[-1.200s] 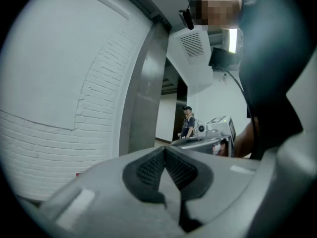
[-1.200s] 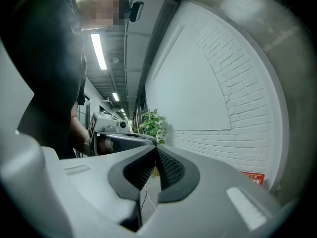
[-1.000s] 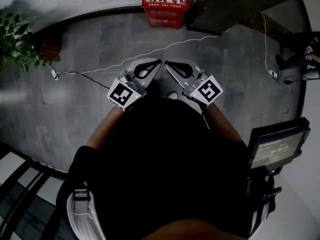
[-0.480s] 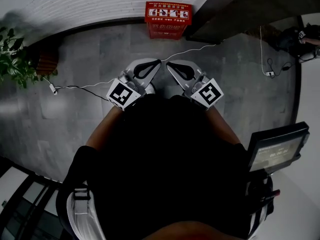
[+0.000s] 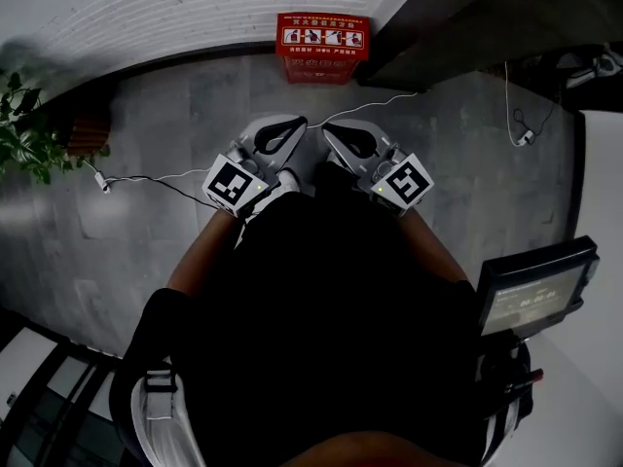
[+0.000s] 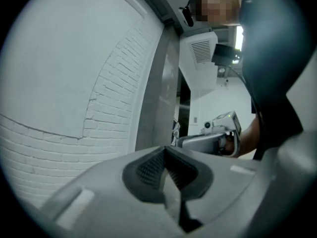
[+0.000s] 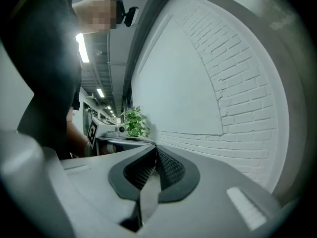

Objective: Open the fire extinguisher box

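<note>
We are holding both tools out ahead of us, level over the grey floor (image 5: pixel 136 232), with their tips angling in toward each other.

The left tool (image 5: pixel 292 127) is closed. In the left gripper view its two ribbed pads (image 6: pixel 151 166) are meeting along one line, with nothing between them. The right tool (image 5: pixel 333 134) is closed too. In the right gripper view its pads (image 7: pixel 168 168) are pressing together the same way, and it is empty. Each gripper view is also catching the other tool off to the side, near it but apart.

The fire extinguisher box (image 5: pixel 322 45) is standing on the floor at the far side, against the white brick wall (image 5: pixel 175 8). It is red, its labelled top is facing up toward us, and it is looking closed. It is lying beyond the tool tips and well apart from them, roughly in line with the gap between the two tools.

A white cable (image 5: pixel 384 102) is trailing across the floor between the tools and the box, toward the far right. A green plant (image 5: pixel 24 134) is standing at the far left near the wall. A dark screen (image 5: pixel 533 285) is sitting at the near right, beside us.
</note>
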`<state>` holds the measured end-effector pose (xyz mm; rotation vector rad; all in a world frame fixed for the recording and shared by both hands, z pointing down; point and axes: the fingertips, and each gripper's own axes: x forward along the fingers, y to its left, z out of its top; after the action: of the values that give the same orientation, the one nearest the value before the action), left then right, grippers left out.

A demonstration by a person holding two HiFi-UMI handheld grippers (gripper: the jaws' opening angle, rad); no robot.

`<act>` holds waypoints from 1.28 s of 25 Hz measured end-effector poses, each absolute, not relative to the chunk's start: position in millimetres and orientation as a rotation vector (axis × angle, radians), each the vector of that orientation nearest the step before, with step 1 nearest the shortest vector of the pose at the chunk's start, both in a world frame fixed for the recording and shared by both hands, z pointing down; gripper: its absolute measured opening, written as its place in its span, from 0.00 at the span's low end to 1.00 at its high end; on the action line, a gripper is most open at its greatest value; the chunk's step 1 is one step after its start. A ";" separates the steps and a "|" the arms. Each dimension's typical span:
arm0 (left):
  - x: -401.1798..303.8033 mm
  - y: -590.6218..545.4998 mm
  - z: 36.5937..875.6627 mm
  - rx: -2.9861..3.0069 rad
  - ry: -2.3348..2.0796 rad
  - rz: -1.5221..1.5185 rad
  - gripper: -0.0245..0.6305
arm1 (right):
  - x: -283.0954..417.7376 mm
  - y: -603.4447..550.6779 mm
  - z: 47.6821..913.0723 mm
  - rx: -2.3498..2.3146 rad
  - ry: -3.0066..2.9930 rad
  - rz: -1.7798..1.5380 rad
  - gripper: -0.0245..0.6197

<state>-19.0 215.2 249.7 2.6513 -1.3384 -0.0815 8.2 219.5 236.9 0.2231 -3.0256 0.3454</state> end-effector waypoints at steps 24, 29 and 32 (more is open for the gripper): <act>42.7 83.4 220.6 2.616 -1.494 0.094 0.04 | 55.8 77.9 218.9 0.067 -3.122 0.289 0.05; 32.5 60.1 228.9 2.653 -1.483 0.081 0.04 | 46.7 54.4 228.3 0.108 -3.113 0.305 0.05; 24.1 40.9 241.5 2.654 -1.440 0.086 0.04 | 36.8 36.9 241.8 0.139 -3.107 0.287 0.05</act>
<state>24.1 40.9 241.5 2.6539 -1.4396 0.0857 36.8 36.9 241.8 0.1390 -3.1073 0.2874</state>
